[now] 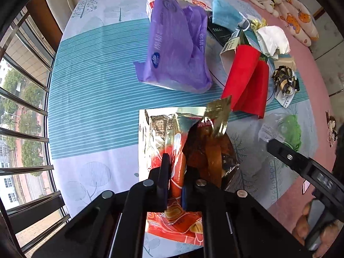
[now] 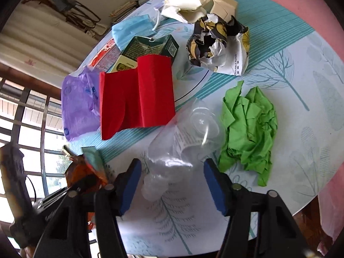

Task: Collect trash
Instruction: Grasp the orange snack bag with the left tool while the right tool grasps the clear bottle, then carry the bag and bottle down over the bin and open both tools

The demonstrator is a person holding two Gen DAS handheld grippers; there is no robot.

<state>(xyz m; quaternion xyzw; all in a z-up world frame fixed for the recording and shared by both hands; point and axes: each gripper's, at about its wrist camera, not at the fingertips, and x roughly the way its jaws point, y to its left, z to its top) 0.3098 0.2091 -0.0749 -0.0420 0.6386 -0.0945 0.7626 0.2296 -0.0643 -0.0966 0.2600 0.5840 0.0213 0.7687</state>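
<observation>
Gathering in progress: left gripper pinching a foil snack wrapper over the near edge of the table, right gripper spread wide around a clear plastic cup lying on its side near that same edge, pads apparently not yet touching. Judged next: closing gently on the thin cup, likely to crumple or slip. Remaining trash toward the far edge: green crumpled paper, red folded sheet, purple bag, blue face mask.
</observation>
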